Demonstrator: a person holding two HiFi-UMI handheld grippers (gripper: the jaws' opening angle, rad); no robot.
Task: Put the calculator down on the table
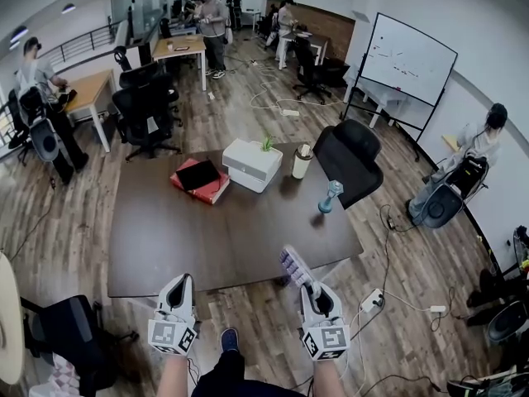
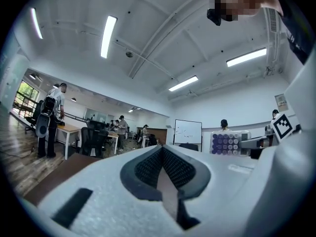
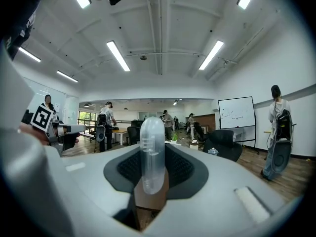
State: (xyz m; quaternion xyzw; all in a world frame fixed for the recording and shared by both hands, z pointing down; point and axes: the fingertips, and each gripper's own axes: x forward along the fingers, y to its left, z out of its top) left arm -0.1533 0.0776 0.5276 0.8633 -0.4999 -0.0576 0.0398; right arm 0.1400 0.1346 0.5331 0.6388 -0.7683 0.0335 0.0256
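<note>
Right gripper (image 1: 309, 289), lower centre-right of the head view: jaws clamped on the calculator (image 1: 293, 265). It is not on the table yet. It sticks out ahead of the jaws toward upper left, purple keys up. Its far end overlaps the near edge of the dark table (image 1: 190, 238) in the picture; can't tell how high above it is.

Right gripper view: the calculator is seen edge-on, a pale translucent strip standing upright in the middle of the frame. The ribbed pads (image 3: 183, 168) press it from both sides.

Left gripper (image 1: 177, 283), lower centre-left of the head view, just short of the table edge: jaws together, nothing between them. In its own view the calculator's key face shows at right of centre, with the right gripper's marker cube (image 2: 284, 126) further right.

Tabletop in front of both grippers is bare. Objects sit toward the far side, well apart from the calculator:
- white box (image 1: 251, 165), upper centre, with a small green plant (image 1: 267, 143) behind it
- red folder (image 1: 205, 188) with a black flat item (image 1: 197, 174) on top, left of the box
- lidded cup (image 1: 302, 161), right of the box
- small blue object (image 1: 331, 195), nearest the calculator, toward the table's right edge

Black office chair (image 1: 351, 157) at the table's far right corner. A person's shoe (image 1: 229, 339) shows between the grippers at bottom centre.
</note>
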